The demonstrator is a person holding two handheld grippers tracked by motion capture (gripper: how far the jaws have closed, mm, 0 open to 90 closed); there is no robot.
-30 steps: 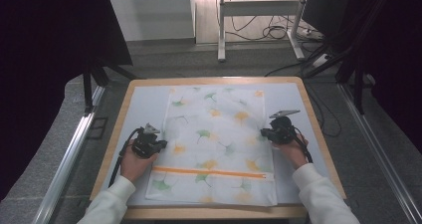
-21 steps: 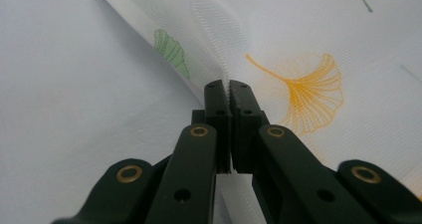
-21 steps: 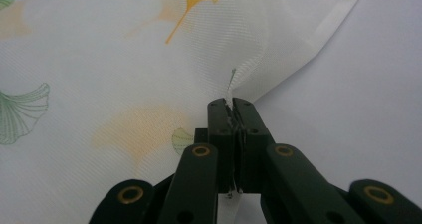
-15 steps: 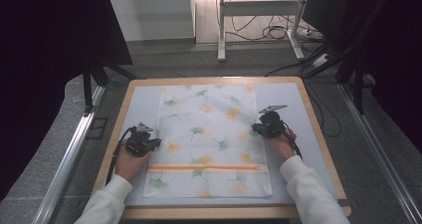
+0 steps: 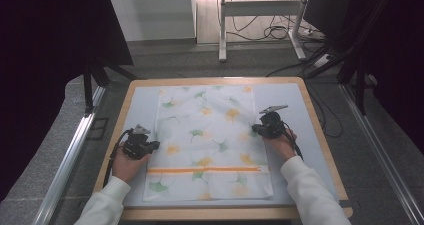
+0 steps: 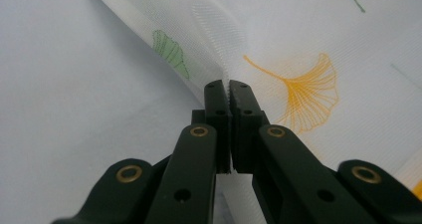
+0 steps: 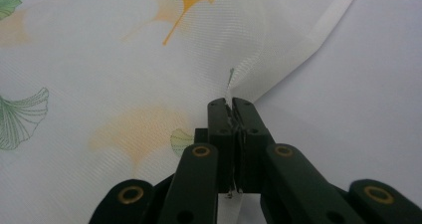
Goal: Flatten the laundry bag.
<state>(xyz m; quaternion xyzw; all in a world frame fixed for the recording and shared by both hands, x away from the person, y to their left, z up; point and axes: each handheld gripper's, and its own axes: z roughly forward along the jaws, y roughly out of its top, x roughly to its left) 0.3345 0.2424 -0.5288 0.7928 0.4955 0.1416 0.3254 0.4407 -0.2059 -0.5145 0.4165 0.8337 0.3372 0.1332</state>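
A white mesh bag [image 5: 207, 140] printed with green and orange ginkgo leaves lies flat on the table, with an orange zipper [image 5: 205, 170] across its near end. My left gripper [image 5: 150, 146] is shut on the bag's left edge [image 6: 199, 69]; the fabric rises in a fold between its jaws [image 6: 229, 92]. At the opposite side my right gripper [image 5: 256, 129] is shut on the right edge [image 7: 278, 79], and a pinch of mesh stands up between its jaws [image 7: 230, 104]. A hand holds each gripper from the near side.
The wooden-rimmed table [image 5: 320, 135] has a pale grey top. Bare surface lies left [image 5: 137, 110] and right [image 5: 295, 110] of the bag. Beyond the table are a metal stand [image 5: 222, 30], floor cables [image 5: 280, 32] and dark curtains.
Both grippers have drawn toward the near edge with the bag. The bag's far part has been pulled back and now lies narrower and flatter.
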